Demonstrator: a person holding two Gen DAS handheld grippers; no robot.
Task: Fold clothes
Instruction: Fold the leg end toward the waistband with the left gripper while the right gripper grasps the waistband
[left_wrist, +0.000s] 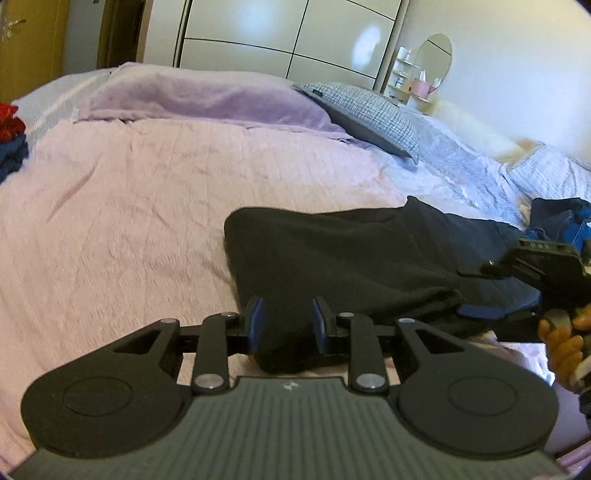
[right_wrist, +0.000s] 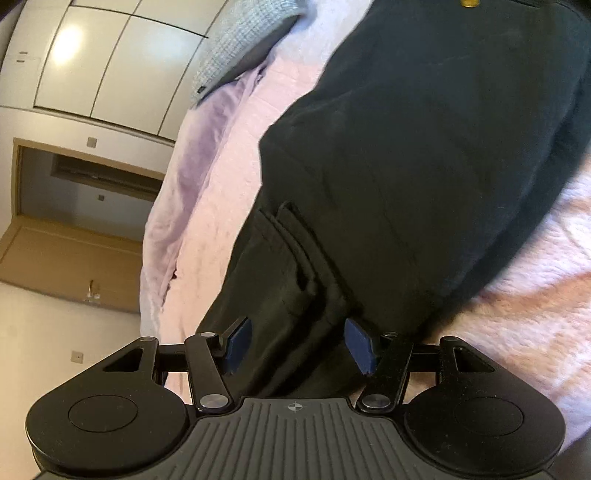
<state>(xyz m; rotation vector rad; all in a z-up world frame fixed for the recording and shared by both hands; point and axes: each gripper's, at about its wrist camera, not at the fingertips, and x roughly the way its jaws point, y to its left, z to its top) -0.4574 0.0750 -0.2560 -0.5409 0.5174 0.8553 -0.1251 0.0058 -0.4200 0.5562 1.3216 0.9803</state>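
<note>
Black trousers (left_wrist: 351, 251) lie folded on the pink bedcover (left_wrist: 129, 203), right of centre. My left gripper (left_wrist: 289, 323) is shut on the near edge of the trousers, a thick fold filling the gap between its blue pads. In the right wrist view the camera is tilted; the trousers (right_wrist: 424, 147) fill the middle, waistband and pocket toward me. My right gripper (right_wrist: 299, 349) holds the layered waistband end between its pads, which stand wider apart. The right gripper (left_wrist: 524, 264) also shows at the right edge of the left wrist view, over the trousers' far end.
A lilac blanket (left_wrist: 207, 99) and a grey pillow (left_wrist: 369, 114) lie at the head of the bed. Blue jeans (left_wrist: 561, 221) are heaped at the far right, and red and blue clothes (left_wrist: 11, 136) at the left edge. A hand (left_wrist: 561, 343) shows at the right.
</note>
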